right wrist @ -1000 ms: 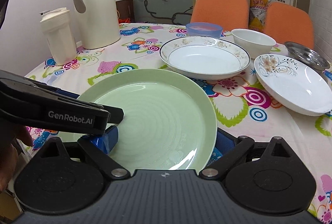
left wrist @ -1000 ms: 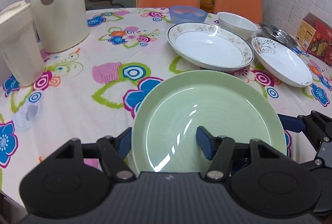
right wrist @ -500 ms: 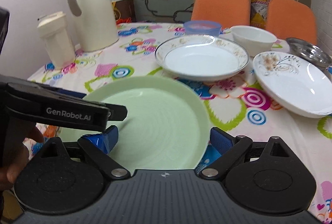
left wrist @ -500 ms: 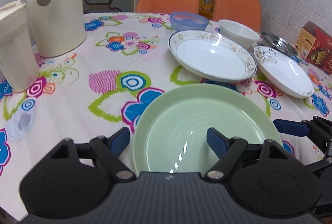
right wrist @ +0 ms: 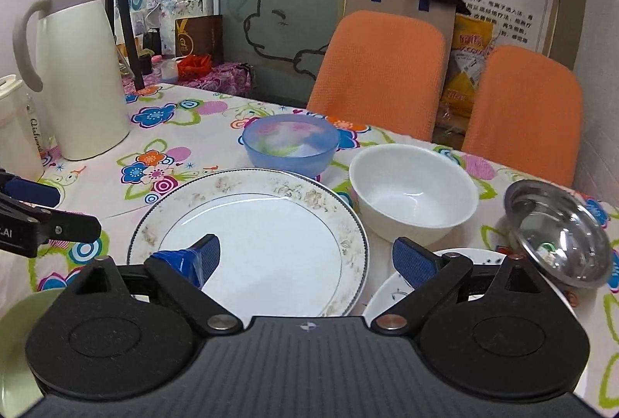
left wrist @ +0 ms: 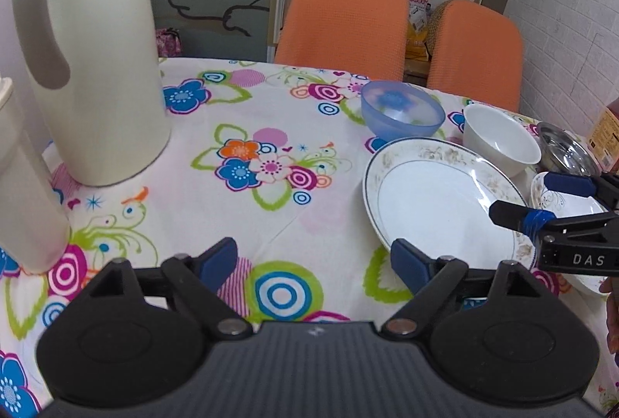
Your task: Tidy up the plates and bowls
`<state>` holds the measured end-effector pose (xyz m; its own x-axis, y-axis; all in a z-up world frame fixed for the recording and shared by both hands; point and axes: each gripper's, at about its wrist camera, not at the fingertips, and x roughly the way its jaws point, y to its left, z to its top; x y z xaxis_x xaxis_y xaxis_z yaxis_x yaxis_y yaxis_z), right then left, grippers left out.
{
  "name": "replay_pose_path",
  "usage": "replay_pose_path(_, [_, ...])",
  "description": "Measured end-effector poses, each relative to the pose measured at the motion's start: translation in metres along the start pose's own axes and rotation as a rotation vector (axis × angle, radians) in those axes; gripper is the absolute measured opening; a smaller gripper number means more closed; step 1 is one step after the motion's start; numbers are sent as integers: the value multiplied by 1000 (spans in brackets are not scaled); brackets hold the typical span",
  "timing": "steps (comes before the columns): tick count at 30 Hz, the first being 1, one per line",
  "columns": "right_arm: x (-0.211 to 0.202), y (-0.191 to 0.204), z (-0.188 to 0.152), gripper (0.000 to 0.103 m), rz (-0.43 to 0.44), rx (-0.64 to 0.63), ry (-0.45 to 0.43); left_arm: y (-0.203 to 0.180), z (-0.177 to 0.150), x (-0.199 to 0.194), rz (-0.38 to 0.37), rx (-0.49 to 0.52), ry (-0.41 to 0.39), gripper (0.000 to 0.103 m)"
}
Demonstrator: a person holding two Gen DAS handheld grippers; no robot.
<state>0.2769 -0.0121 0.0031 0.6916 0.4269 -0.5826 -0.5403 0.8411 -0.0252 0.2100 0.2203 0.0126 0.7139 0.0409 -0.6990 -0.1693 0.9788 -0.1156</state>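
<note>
Left gripper [left wrist: 313,259]: I see my jaws spread wide, empty, hovering over bare flowered tablecloth [left wrist: 251,132].
Right gripper [right wrist: 305,255]: jaws apart too, holding nothing, poised over the gold-rimmed white plate [right wrist: 271,236]; its left fingertip [right wrist: 205,251] sits above the plate's well.
Green plate [right wrist: 15,317]: only a sliver shows at my lower left, near the table's near edge.
Patterned plate [right wrist: 390,294]: just right of the gold-rimmed plate, mostly hidden under my right finger.
Bowls: blue bowl [right wrist: 290,143] and white bowl [right wrist: 414,193] stand behind the plates; steel bowl [right wrist: 557,240] lies tilted toward the right edge.
Far left: cream thermos [left wrist: 89,62].
</note>
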Motion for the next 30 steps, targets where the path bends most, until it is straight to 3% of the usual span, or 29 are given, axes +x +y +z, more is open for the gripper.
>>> replay_pose_path(9, [49,-2,4,85,42,42,124,5,15,24,-8,17,31,86])
replay_pose_path(11, [51,5,5,85,15,23,125,6,18,27,-10,12,33,86])
replay_pose_path(15, [48,11,7,84,82,27,115,3,22,36,-9,24,38,86])
replay_pose_path(18, [43,12,2,84,27,13,101,-4,24,45,-14,51,52,86])
replay_pose_path(21, [41,15,-5,84,83,28,122,-12,26,58,-33,68,73,86])
replay_pose_path(25, [39,16,-12,84,91,35,111,-22,25,74,-14,105,107,82])
replay_pose_path(28, [37,17,-16,84,88,26,85,-23,24,78,-13,107,104,85])
replay_pose_path(30, [35,18,-17,85,85,26,71,-24,25,78,-28,108,98,73])
